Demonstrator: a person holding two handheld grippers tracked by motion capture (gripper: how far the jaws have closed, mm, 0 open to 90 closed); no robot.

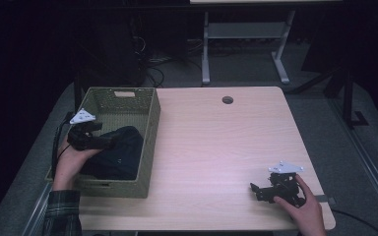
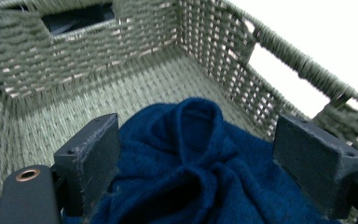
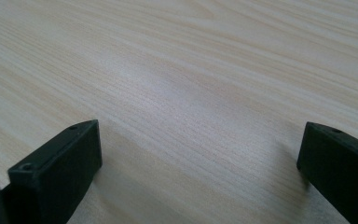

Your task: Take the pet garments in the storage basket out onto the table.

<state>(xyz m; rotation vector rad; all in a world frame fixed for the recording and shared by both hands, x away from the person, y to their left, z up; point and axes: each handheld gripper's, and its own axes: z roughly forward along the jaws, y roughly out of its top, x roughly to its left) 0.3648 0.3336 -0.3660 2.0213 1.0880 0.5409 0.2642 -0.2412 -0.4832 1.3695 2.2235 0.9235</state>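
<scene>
The blue sweater point(image 1: 117, 153) lies bunched up inside the green woven basket point(image 1: 150, 128). The basket sits on the left side of the wooden table point(image 1: 216, 147). The sweater fills the part of the basket nearest the person, and the far part of the basket floor is bare.

The left gripper point(image 1: 109, 142) is held by the person's left hand point(image 1: 71, 162), which comes in over the near left corner of the basket. A grey three-cornered plate point(image 1: 82, 117) sits on top of this gripper. In the left gripper view, the sweater point(image 2: 200, 172) is soft and folded, with a rounded fold poking up in the middle. The two black jaws stand wide apart, one on each side of the sweater. They are just above it or on it, and they do not pinch it. Behind the sweater you can see the basket wall point(image 2: 74, 51) with a handle hole in it.

In the middle, the table is bare wood, with a small round hole point(image 1: 227, 100) near its far edge.

On the right, the right gripper point(image 1: 254, 190) rests low at the near right corner of the table, held by the right hand point(image 1: 302, 209). It is well apart from the basket. In the right gripper view, its black jaws are wide open over the table point(image 3: 191, 84), with nothing between them.
</scene>
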